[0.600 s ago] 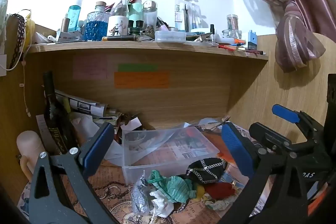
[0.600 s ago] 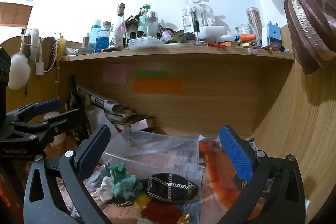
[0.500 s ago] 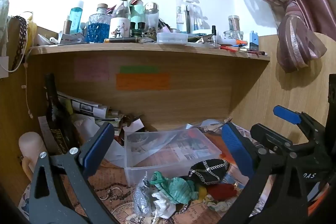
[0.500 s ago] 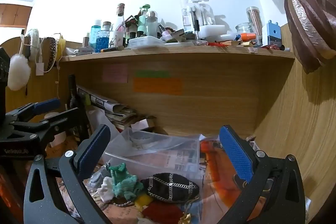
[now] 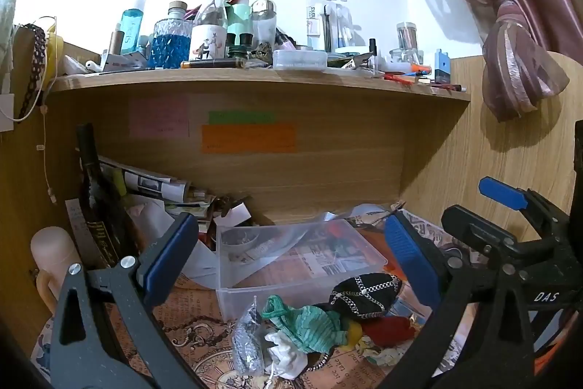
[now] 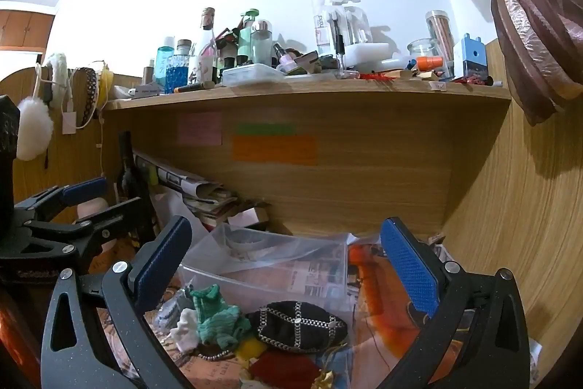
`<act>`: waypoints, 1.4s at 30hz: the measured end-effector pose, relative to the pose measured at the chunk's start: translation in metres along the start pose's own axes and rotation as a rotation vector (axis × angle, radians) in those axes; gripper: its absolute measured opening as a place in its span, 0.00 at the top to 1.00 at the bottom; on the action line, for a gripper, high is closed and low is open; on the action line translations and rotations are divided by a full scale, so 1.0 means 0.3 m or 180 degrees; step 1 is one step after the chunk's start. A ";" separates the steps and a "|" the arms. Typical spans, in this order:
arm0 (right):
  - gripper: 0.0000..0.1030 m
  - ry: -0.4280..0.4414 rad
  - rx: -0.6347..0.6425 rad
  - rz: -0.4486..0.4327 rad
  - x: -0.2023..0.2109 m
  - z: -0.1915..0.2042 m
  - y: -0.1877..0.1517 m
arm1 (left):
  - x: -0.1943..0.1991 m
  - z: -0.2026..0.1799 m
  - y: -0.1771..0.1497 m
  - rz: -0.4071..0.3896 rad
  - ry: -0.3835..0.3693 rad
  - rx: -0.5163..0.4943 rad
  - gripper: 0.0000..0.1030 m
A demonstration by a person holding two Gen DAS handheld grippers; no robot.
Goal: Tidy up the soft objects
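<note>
A heap of soft things lies on the desk in front of a clear plastic box (image 5: 291,265): a teal cloth (image 5: 309,323), a black pouch with chain trim (image 5: 364,290), a white cloth (image 5: 288,352), a red piece (image 5: 390,327) and a silvery mesh bag (image 5: 247,341). My left gripper (image 5: 291,265) is open and empty, held above and before the heap. My right gripper (image 6: 288,272) is open and empty too, above the same heap, where the teal cloth (image 6: 218,319) and black pouch (image 6: 298,325) show. The box (image 6: 277,265) stands behind them.
A wooden shelf (image 5: 255,79) crowded with bottles and jars runs overhead. A dark bottle (image 5: 98,203) and a stack of newspapers (image 5: 153,185) stand at the left under it. A wooden side wall (image 6: 510,225) and a tied curtain (image 5: 517,61) are at the right.
Both grippers have shifted only slightly; the view has dropped a little toward the heap. The objects have not moved.
</note>
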State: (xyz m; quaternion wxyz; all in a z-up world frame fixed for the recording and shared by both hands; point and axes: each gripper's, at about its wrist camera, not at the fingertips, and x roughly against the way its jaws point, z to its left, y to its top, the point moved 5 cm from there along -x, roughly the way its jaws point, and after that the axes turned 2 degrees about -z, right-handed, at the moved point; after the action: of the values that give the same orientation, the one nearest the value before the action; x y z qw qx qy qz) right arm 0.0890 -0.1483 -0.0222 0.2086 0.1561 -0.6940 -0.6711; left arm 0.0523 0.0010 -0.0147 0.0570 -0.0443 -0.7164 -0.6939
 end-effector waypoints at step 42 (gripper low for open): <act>0.00 0.0017 -0.0039 -0.0014 -0.002 -0.001 0.001 | -0.010 -0.009 0.006 0.0019 -0.0012 0.0001 0.00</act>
State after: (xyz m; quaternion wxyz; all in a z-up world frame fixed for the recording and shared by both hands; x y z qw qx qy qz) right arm 0.0898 -0.1483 -0.0220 0.2099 0.1581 -0.6890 -0.6754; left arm 0.0556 -0.0016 -0.0132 0.0577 -0.0478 -0.7166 -0.6935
